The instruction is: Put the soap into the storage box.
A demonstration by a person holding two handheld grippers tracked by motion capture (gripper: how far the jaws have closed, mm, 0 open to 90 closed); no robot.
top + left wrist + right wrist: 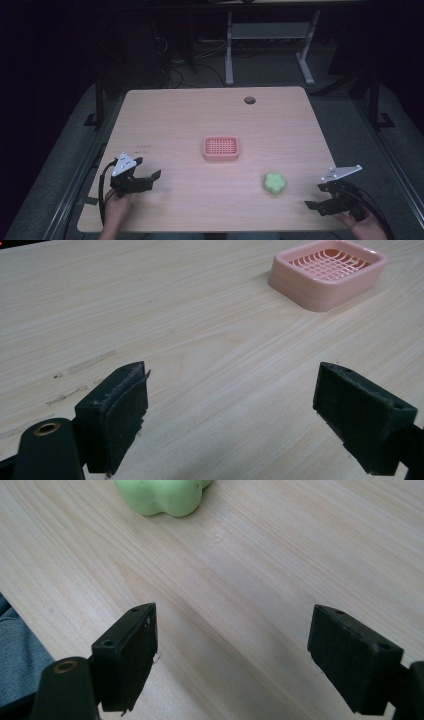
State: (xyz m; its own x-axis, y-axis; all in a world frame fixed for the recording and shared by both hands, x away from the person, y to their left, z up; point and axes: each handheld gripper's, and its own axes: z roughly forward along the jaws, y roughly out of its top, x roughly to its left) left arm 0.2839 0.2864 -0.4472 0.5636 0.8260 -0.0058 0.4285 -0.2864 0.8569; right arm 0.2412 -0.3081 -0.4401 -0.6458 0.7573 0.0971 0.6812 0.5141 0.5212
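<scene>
Half green soap (pixel 160 497) cut off, top edge.

On the desk (pixel 175 120), a pink tray (pixel 221 148) sits at centre; a green flower-shaped piece (pixel 274 183) lies at four o'clock, the left tool (pixel 150 169) at eight, the right tool (pixel 315 196) at four, both spread wide.

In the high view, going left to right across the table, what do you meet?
Left claw → pink slotted tray → green flower-shaped piece → right claw. Both claws are open, holding nothing, at the table's near edge.
</scene>
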